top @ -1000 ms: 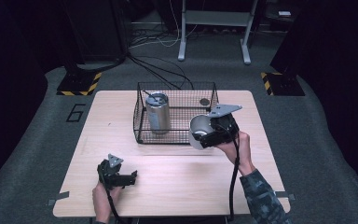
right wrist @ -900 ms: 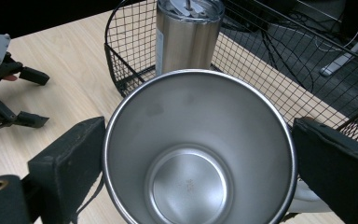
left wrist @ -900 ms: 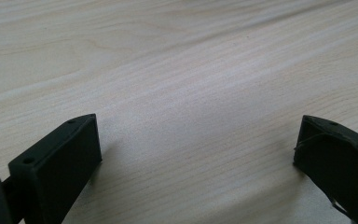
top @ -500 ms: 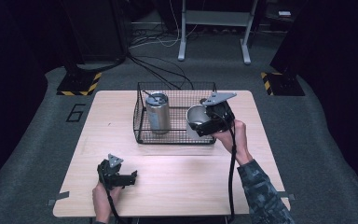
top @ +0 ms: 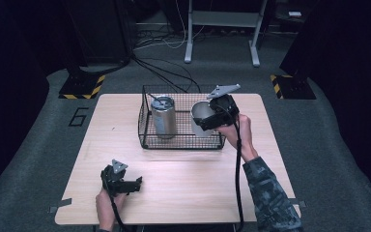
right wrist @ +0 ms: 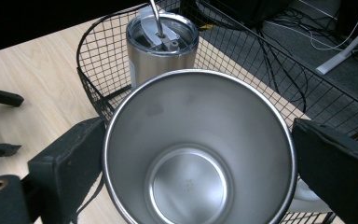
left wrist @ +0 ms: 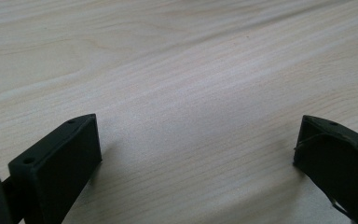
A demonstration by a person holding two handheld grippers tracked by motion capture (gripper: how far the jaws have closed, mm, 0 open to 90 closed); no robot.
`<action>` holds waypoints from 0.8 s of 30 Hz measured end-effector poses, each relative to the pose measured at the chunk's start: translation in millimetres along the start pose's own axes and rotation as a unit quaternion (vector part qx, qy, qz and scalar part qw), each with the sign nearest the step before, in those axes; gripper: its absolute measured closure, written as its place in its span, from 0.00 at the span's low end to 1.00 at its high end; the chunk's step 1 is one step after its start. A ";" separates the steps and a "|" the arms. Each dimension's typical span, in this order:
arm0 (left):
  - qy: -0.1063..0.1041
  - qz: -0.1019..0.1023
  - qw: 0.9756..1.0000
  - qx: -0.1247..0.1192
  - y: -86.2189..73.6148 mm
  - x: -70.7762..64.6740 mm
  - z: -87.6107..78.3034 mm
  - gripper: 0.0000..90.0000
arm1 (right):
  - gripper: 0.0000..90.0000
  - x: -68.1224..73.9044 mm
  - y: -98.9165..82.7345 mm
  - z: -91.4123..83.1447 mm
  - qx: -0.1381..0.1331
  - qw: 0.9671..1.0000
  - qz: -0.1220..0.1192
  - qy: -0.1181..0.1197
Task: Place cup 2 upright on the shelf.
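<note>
The right gripper [top: 211,117] has carried the open steel cup [right wrist: 199,149], pinched between its fingers, over the wire basket [top: 181,142], probably for lowering beside the lidded tumbler [top: 163,116]. The left gripper [top: 125,182] is resting spread on the near desk [top: 193,188].

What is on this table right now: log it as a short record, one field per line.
surface: wooden table
container: black wire basket
in basket: upright lidded steel tumbler
right hand-held gripper: shut on open steel cup, held at the basket's right end
left hand-held gripper: open, resting on the table near its front edge
</note>
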State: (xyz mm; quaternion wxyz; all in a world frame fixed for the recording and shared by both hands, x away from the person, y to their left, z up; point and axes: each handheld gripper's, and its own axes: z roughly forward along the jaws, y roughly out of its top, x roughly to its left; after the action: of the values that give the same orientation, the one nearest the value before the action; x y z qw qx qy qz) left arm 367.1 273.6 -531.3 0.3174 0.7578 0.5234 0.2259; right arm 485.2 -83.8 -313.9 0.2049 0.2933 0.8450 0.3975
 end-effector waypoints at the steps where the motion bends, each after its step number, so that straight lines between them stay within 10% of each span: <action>1: 0.002 0.000 1.000 -0.001 -0.1 -0.2 0.2 0.00 | 0.06 -0.2 1.2 2.1 -0.001 1.000 0.000 -0.002; 24: 0.001 0.004 1.000 0.002 -0.1 0.3 -0.3 0.00 | 0.06 -15.6 25.6 37.2 0.019 1.000 0.009 -0.007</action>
State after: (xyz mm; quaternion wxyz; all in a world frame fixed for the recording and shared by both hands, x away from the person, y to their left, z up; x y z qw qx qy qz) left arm 366.9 273.9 -531.1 0.3146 0.7602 0.5214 0.2263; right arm 526.9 -60.5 -314.2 0.2017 0.3075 0.8484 0.3807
